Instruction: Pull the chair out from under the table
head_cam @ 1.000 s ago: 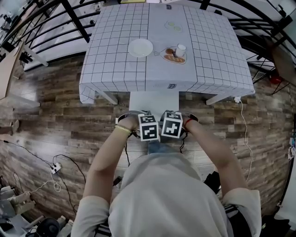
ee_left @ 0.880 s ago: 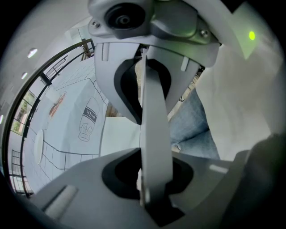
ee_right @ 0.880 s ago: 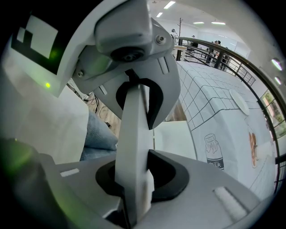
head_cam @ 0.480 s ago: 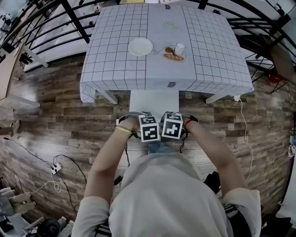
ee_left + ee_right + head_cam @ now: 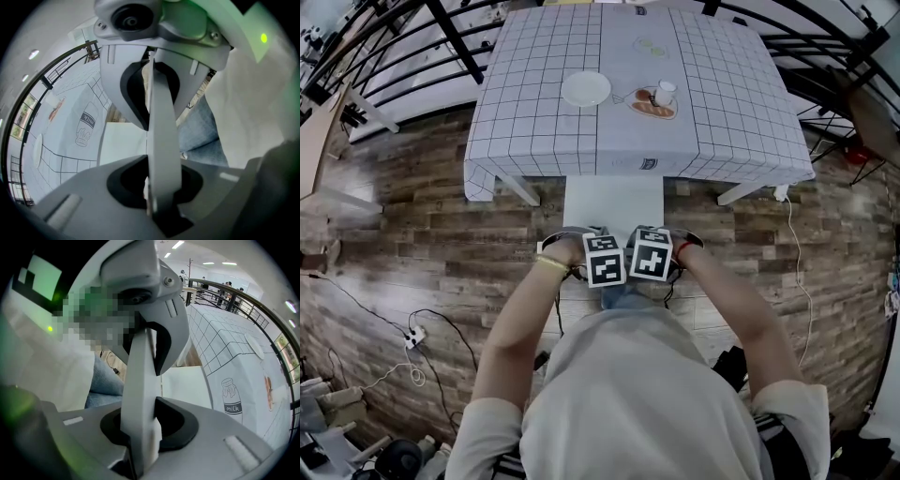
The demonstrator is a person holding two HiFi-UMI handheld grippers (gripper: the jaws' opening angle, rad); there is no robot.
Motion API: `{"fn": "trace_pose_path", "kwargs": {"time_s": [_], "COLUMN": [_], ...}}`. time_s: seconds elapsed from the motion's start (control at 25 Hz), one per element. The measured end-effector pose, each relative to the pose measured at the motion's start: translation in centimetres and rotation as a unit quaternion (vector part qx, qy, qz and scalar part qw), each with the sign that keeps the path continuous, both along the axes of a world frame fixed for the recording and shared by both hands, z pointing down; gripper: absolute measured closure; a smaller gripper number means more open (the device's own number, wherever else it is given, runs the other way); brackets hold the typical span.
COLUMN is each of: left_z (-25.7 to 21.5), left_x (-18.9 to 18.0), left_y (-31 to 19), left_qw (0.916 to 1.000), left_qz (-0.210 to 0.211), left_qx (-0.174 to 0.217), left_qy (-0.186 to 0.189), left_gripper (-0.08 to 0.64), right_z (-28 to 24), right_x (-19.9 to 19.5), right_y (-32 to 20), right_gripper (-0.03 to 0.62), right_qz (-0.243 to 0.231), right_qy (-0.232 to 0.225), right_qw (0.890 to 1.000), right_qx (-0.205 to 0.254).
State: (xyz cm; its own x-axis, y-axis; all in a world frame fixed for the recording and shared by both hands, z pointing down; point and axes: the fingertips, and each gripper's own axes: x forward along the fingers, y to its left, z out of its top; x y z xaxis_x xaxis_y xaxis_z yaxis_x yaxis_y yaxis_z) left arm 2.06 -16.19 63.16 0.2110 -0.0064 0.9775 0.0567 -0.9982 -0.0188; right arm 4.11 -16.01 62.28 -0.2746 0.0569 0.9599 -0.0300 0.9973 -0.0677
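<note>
The white chair's seat [image 5: 614, 202] sticks out from under the checked tablecloth of the table [image 5: 534, 141]. Just in front of the person's body, my left gripper [image 5: 605, 262] and right gripper [image 5: 650, 255] sit side by side at the chair's near edge, their marker cubes hiding the jaws. In the left gripper view the chair's backrest [image 5: 163, 154] runs as a pale slat between the jaws of the left gripper [image 5: 159, 136], which are shut on it. The right gripper [image 5: 140, 380] clamps the backrest [image 5: 139, 394] the same way, with the seat [image 5: 185, 385] beyond it.
On the table stand a white plate [image 5: 586, 89], a dish with food [image 5: 653, 109] and a cup [image 5: 665, 94]. White table legs [image 5: 517, 190] flank the chair. A power strip and cables [image 5: 412, 336] lie on the wooden floor at left; dark railings run behind the table.
The chair has slid out towards the person with both grippers on it. A little more of the seat shows, and the table has drawn away towards the top of the head view.
</note>
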Motion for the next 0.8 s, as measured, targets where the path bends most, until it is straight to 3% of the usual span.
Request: {"fn": "trace_pose_path", "kwargs": {"time_s": [0.8], "left_z": [-0.1], "left_x": [0.0], "left_y": [3.4], "left_qw": [1.0], "left_qz": [-0.001], "left_qx": [-0.006], "left_qy": [0.003], "left_gripper": [0.482], "right_z": [-0.1], "right_x": [-0.1], "right_y": [3.4], "right_gripper": [0.511], "right_qz": [0.0], "right_qy": [-0.001], "right_qw": [1.0], "right_qx": [-0.005]}}
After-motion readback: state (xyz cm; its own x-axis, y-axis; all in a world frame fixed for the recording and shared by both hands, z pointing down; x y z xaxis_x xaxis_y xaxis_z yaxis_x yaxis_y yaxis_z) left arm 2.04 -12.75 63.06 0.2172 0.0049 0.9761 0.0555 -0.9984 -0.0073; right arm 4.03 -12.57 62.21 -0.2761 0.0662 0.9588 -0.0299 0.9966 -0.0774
